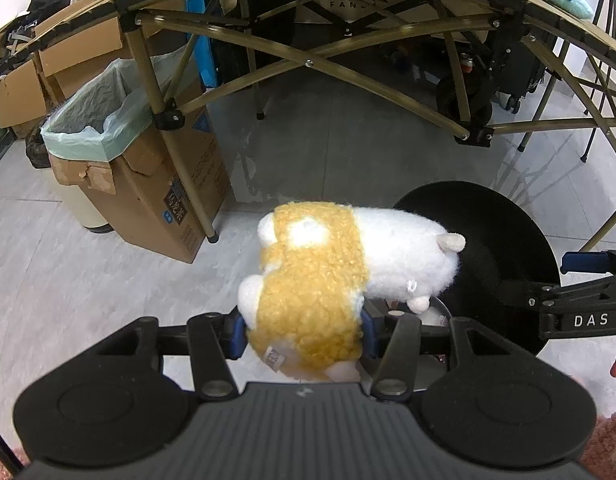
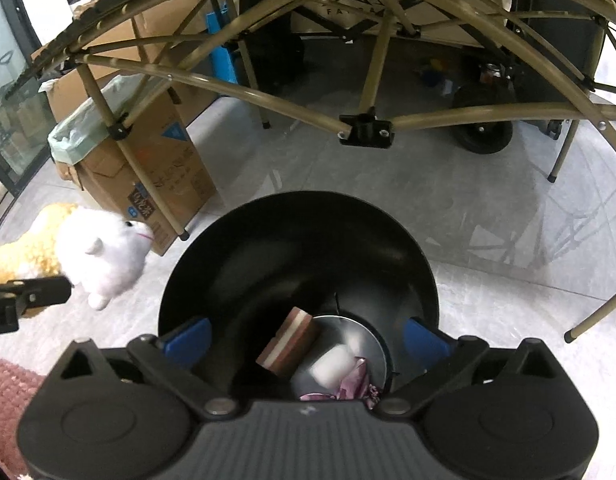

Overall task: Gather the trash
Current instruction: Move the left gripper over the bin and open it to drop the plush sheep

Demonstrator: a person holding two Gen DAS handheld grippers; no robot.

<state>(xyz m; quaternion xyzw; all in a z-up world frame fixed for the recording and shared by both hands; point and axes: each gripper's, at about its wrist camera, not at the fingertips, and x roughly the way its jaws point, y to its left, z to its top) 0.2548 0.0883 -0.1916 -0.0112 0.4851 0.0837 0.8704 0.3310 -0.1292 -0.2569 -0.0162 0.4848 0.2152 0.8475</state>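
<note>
Above the black bin (image 2: 300,248), the right gripper (image 2: 306,340) hangs with its blue pads (image 2: 188,338) spread wide and nothing between them. Inside the bin lie a brown-and-white layered block (image 2: 288,344), a white lump (image 2: 332,366) and a purple wrapper (image 2: 356,384); the block leans against the inner wall.

Just beside the bin, the left gripper (image 1: 304,334) pinches a plush toy (image 1: 340,264) across its yellow midsection. The toy's white head reaches toward the bin rim (image 1: 468,188).

Judged step: the right hand's drop looks complete, and the toy is next for disposal or removal.

Procedure, as advised:
- Keep the right gripper clear of the rim when withdrawing, so the bin does not tip.
- Bring the toy fully over the opening before releasing; its bulk overhangs the pads and could catch the rim.
- Release from a low height so the soft body settles inside rather than bouncing out.

A lined cardboard box (image 1: 108,128) stands near the table leg (image 1: 168,132), well apart from the bin.
</note>
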